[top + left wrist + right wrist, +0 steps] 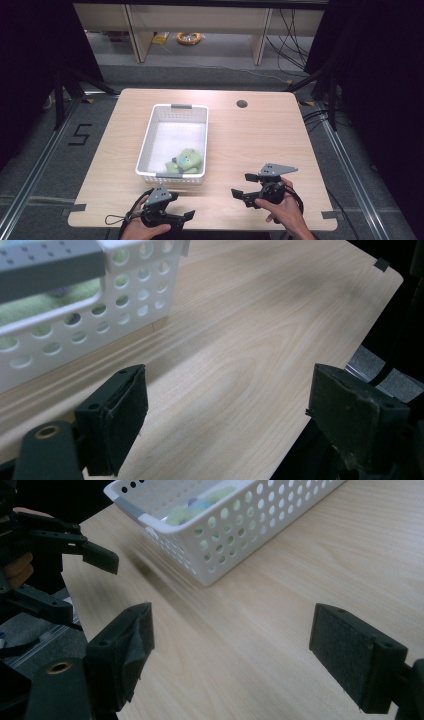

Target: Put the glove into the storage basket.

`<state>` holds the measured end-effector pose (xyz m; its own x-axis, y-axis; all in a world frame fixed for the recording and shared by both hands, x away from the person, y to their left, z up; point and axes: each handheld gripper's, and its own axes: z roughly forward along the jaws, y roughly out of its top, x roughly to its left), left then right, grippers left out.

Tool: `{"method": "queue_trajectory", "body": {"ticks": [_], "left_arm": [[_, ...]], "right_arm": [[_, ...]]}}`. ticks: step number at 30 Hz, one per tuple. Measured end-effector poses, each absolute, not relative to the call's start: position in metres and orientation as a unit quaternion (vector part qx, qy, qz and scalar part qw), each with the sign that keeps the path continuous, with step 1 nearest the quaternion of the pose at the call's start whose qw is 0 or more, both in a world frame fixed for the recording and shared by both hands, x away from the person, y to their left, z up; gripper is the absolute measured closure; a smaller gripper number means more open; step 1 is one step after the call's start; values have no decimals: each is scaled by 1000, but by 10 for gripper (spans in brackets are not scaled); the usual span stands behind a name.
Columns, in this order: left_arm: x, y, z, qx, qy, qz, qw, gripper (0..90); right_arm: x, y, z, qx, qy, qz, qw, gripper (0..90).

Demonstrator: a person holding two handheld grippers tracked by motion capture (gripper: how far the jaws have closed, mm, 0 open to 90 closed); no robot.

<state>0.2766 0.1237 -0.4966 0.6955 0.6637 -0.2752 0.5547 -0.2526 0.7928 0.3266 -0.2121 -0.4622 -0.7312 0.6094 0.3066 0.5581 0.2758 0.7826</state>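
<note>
A white perforated basket [172,120] stands left of the table's middle, and a green plush toy [186,161] lies in its near end. My left gripper [186,219] is open at the front edge, just below the basket's near right corner, with nothing between its jaws. In the left gripper view the basket wall [75,325] is close at upper left, with green [30,305] showing through its holes. My right gripper [243,185] is open to the right of the basket and points left. The right gripper view shows the basket [225,525], the toy [195,507] and the left gripper [75,575], also open.
The wooden table [260,145] has a round cable hole [242,104] at the back right. Its front edge lies right under both hands. Beyond the table are shelf legs and an orange cable coil [189,37] on the floor. A "5" mark [80,134] is taped on the floor at left.
</note>
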Motion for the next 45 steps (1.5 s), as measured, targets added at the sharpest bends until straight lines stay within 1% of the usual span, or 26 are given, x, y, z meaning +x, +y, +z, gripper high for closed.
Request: {"method": "queue_trajectory", "body": {"ticks": [2, 3, 4, 5, 6, 7, 9, 10, 12, 13, 19, 23, 24, 25, 27, 28, 30, 31, 33, 34, 35, 37, 39, 42, 45], "left_arm": [[276, 123, -498, 792, 383, 59, 473, 155], [275, 123, -498, 791, 384, 58, 474, 155], [275, 123, -499, 791, 383, 59, 474, 155], [274, 123, -499, 792, 382, 59, 472, 155], [274, 123, -499, 794, 384, 60, 468, 155], [272, 122, -500, 789, 389, 55, 473, 155], [271, 122, -500, 794, 384, 58, 467, 155], [270, 121, -501, 795, 384, 59, 466, 155], [269, 121, -501, 807, 368, 59, 458, 155], [268, 119, -503, 804, 369, 63, 462, 155], [262, 115, -504, 814, 356, 70, 454, 155], [259, 111, -508, 820, 356, 68, 443, 155], [261, 114, -505, 835, 339, 64, 428, 155], [260, 111, -508, 829, 347, 65, 434, 155], [260, 111, -508, 829, 348, 60, 433, 155], [260, 112, -507, 831, 348, 54, 430, 155], [260, 111, -510, 831, 349, 71, 427, 155], [260, 112, -508, 836, 343, 56, 424, 155], [259, 109, -510, 829, 345, 62, 436, 155], [259, 109, -510, 829, 344, 62, 437, 155], [259, 109, -510, 828, 344, 61, 438, 155], [259, 109, -510, 828, 345, 61, 437, 156], [260, 110, -510, 831, 343, 62, 435, 156], [260, 109, -510, 829, 344, 59, 437, 155], [262, 111, -509, 839, 333, 61, 425, 155]], "right_arm": [[324, -214, -464, 373, 797, 475, 23, 190], [324, -217, -467, 359, 800, 479, 34, 190], [320, -217, -466, 374, 795, 477, 21, 189], [321, -219, -468, 363, 798, 479, 33, 188], [318, -220, -469, 369, 797, 478, 25, 188], [317, -221, -471, 364, 797, 481, 30, 187], [314, -223, -473, 362, 801, 476, 36, 181], [310, -223, -474, 369, 796, 479, 26, 173], [309, -225, -477, 357, 800, 480, 35, 170], [303, -225, -477, 376, 797, 471, 24, 169], [293, -227, -485, 359, 806, 468, 45, 160], [284, -229, -489, 366, 813, 451, 42, 161], [284, -231, -491, 354, 818, 450, 54, 160], [283, -231, -492, 353, 819, 450, 53, 161], [277, -230, -493, 361, 822, 438, 52, 161], [277, -231, -494, 348, 829, 434, 60, 160], [274, -231, -495, 345, 832, 428, 66, 160], [274, -232, -496, 337, 837, 427, 55, 160], [272, -232, -496, 349, 834, 423, 66, 160], [272, -232, -497, 345, 834, 427, 62, 160], [269, -231, -496, 355, 832, 425, 47, 160], [273, -232, -497, 335, 841, 422, 56, 160], [272, -231, -497, 340, 839, 419, 65, 160], [272, -232, -497, 345, 840, 413, 71, 161], [272, -232, -497, 351, 836, 416, 69, 161]]}}
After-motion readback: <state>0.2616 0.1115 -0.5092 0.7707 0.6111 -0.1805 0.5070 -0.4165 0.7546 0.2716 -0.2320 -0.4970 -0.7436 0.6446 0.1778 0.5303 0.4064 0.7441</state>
